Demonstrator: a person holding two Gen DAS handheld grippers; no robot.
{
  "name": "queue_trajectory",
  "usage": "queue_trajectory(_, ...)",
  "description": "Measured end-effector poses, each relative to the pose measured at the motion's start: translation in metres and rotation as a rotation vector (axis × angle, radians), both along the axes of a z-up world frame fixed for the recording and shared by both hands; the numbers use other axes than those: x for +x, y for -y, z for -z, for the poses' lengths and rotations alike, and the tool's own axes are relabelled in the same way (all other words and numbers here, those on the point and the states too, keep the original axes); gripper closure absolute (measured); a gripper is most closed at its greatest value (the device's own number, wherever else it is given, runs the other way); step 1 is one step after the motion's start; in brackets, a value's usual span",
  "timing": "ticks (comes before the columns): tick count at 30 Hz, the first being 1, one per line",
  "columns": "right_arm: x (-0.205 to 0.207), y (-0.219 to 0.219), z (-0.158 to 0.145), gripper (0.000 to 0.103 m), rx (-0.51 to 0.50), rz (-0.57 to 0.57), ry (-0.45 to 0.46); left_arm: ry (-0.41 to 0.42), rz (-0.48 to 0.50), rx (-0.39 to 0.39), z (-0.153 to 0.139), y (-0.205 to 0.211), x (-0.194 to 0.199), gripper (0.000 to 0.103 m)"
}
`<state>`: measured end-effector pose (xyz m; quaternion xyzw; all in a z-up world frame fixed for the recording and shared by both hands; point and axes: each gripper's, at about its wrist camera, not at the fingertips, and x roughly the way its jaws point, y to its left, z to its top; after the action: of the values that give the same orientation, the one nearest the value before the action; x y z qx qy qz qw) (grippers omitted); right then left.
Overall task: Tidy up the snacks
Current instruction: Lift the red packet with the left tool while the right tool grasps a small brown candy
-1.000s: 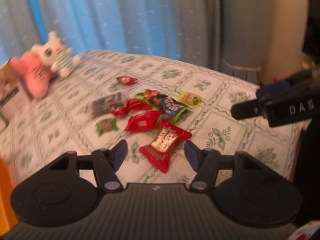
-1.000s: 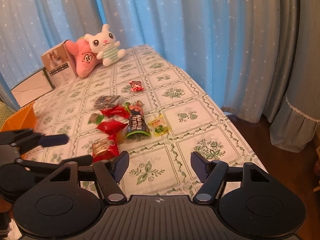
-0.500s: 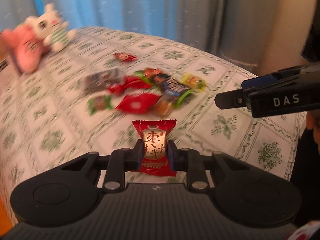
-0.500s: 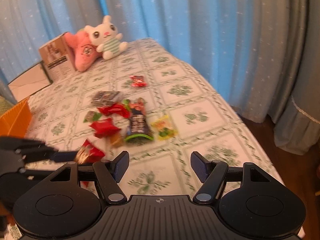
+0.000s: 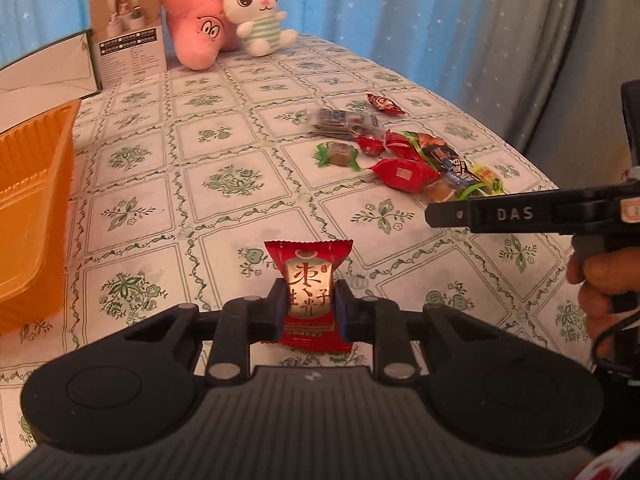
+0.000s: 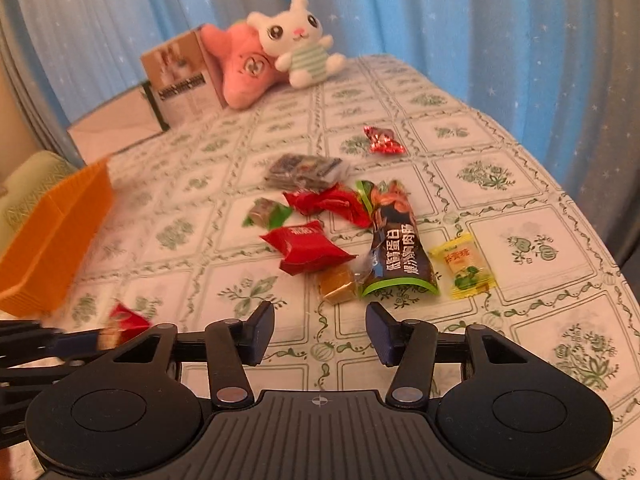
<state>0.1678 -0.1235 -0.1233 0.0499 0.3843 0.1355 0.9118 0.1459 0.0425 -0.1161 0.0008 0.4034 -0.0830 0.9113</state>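
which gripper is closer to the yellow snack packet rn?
Right. The right gripper hovers just short of the pile, the yellow snack packet slightly ahead to its right. The left gripper, holding the red candy, is farther back toward the orange tray.

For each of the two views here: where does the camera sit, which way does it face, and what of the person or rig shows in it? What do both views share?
Left wrist: sits on the left gripper, looking down its fingers over the table; it holds a red snack packet; the right gripper and a hand show at right.
Right wrist: sits on the right gripper, jaws apart and empty, facing the snack pile.
Shared: the orange tray, plush rabbit and snack pile.
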Motion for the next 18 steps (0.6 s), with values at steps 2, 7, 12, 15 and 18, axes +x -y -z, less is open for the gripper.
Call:
queue_trajectory(2, 0.003, -0.004, 0.003, 0.051, -0.019, 0.022, 0.016, 0.006, -0.003, -0.005, -0.001, -0.002, -0.001, 0.081)
queue_trajectory(7, 0.011, -0.014, 0.008, 0.051, -0.039, 0.058, 0.059, 0.001, -0.021, -0.022, 0.002, -0.005, -0.002, 0.081)
queue_trajectory(12, 0.009, -0.028, 0.010, 0.055, -0.112, 0.043, 0.088, -0.003, -0.029, -0.031, 0.003, -0.007, -0.007, 0.081)
queue_trajectory(15, 0.003, -0.031, 0.012, 0.073, -0.147, 0.038, 0.104, -0.004, -0.035, -0.038, 0.004, -0.007, -0.010, 0.081)
queue_trajectory(18, -0.001, -0.029, 0.012, 0.091, -0.142, 0.044, 0.101, -0.003, -0.036, -0.039, 0.002, -0.006, -0.013, 0.081)
